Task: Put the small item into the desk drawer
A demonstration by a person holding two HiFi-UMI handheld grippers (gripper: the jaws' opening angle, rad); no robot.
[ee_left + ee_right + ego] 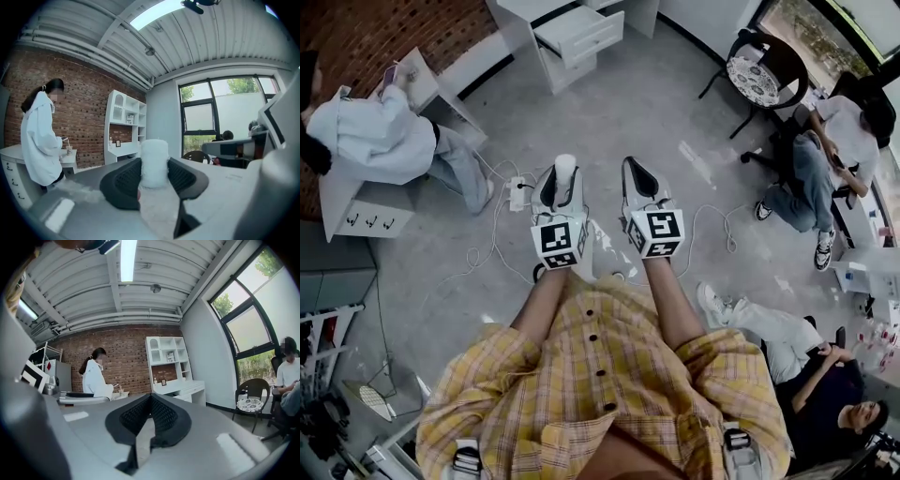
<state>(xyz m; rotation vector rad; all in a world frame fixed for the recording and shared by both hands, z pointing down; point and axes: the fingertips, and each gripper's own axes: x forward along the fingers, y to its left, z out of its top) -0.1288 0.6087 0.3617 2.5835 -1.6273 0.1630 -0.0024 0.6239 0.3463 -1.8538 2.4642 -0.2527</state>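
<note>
In the head view my left gripper (563, 183) is shut on a small white cylinder (565, 169) that stands up between its black pads. The left gripper view shows the same fuzzy white cylinder (154, 161) held between the pads of the left gripper (154, 174). My right gripper (639, 183) is beside it, a little to the right; in its own view the right gripper (151, 398) is shut with nothing in it. The white desk (534, 11) stands far ahead with its drawer (581, 33) pulled open. The desk (185, 389) also shows against the brick wall.
A person in a white coat (375, 136) stands at a small table (417, 80) on the left. A power strip (517, 192) and cables lie on the floor just ahead. A round chair (759, 75) and seated people (834, 141) are on the right.
</note>
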